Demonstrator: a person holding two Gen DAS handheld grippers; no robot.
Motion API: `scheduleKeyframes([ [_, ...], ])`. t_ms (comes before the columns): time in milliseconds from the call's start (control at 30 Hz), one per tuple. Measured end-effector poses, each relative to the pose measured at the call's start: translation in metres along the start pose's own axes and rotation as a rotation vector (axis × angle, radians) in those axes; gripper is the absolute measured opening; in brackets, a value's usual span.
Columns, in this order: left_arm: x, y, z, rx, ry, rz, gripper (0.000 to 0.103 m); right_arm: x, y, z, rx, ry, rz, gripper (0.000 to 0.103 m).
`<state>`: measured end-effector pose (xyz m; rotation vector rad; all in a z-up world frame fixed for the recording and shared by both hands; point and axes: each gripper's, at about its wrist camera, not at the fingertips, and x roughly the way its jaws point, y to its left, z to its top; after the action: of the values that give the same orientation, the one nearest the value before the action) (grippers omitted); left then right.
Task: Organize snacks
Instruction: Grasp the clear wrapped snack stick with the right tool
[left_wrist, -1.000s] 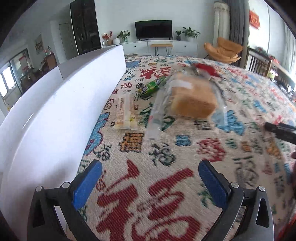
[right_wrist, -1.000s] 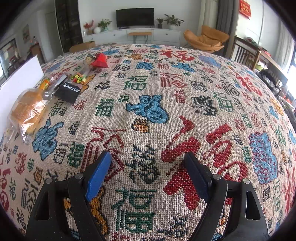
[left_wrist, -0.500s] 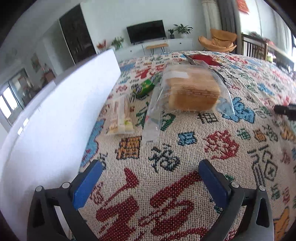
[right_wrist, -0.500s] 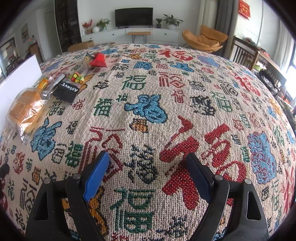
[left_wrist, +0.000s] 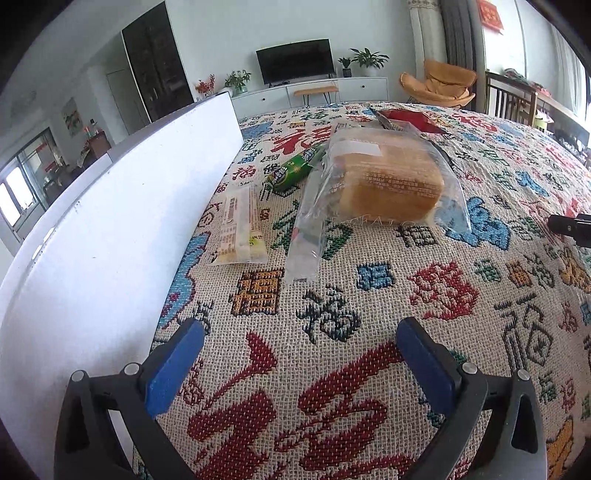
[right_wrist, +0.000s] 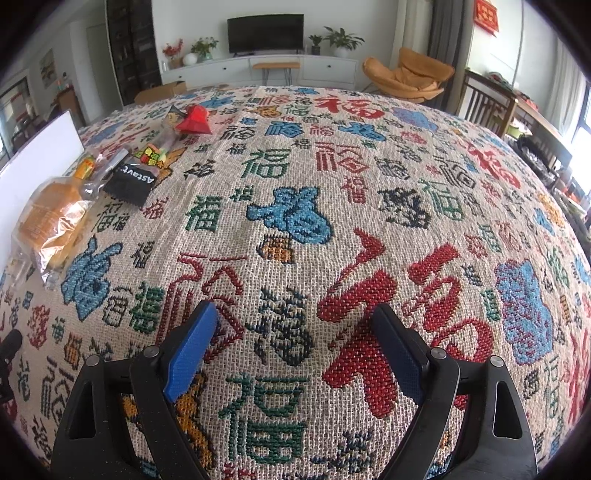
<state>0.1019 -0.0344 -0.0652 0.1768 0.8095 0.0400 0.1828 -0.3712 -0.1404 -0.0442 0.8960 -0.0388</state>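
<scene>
A bagged loaf of sliced bread lies on the patterned cloth ahead of my left gripper, which is open and empty, low over the cloth. A clear-wrapped pale snack lies left of the bread, and a green packet behind it. A red packet lies beyond the bread. In the right wrist view the bread, a black packet and a red packet lie far left. My right gripper is open and empty over bare cloth.
A white box wall runs along the left side, close to my left finger. The patterned tablecloth covers the whole table. The right gripper's tip shows at the right edge of the left wrist view. Chairs stand at the far right.
My left gripper has moved forward, toward the bread and snacks, which now look larger. The right gripper has barely moved.
</scene>
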Motion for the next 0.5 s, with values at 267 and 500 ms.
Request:
scheduleKeyframes([
  [267, 0.01, 0.015, 0.002, -0.097, 0.059, -0.094, 0.103, 0.0, 0.0, 0.0, 0.0, 0.001, -0.001, 0.088],
  [500, 0.011, 0.014, 0.001, -0.105, 0.06, -0.099, 0.103, 0.0, 0.0, 0.0, 0.005, 0.003, 0.007, 0.089],
])
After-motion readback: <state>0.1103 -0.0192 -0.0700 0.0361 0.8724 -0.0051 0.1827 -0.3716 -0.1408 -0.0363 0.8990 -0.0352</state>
